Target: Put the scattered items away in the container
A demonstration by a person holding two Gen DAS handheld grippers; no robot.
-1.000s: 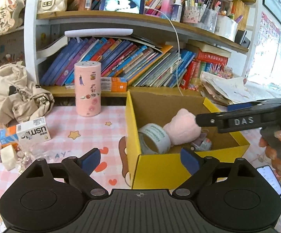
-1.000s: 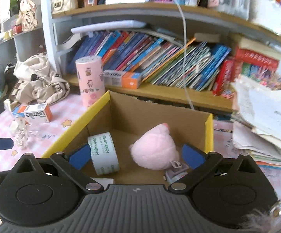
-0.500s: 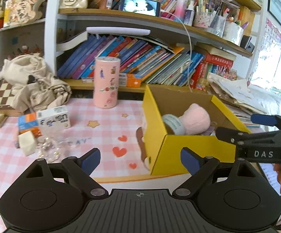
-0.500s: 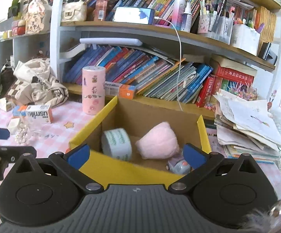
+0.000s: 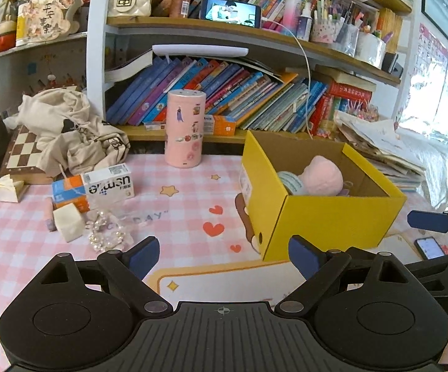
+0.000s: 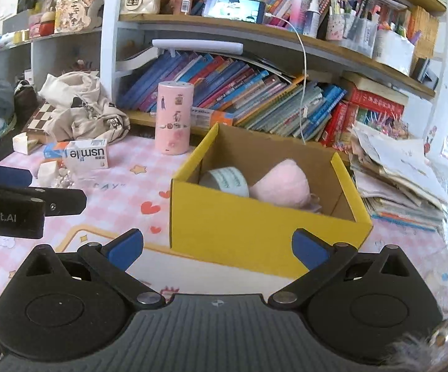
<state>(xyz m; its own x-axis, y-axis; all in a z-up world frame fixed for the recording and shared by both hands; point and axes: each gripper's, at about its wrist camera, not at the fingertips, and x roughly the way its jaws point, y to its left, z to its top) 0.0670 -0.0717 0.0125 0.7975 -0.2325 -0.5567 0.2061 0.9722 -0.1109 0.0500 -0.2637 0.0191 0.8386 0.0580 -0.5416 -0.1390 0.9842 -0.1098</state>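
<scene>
Left wrist: fluffy pink ball (image 5: 322,176) in cardbd box (image 5: 332,221).

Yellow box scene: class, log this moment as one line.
left gripper open | right gripper open | yellow box: tape roll, pink plush | usmile box on table

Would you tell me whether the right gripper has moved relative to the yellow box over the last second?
Yes. The right gripper has pulled back out of the yellow box: earlier its fingers were over the box's inside, and now they sit in front of its near wall, both open and empty.
</scene>
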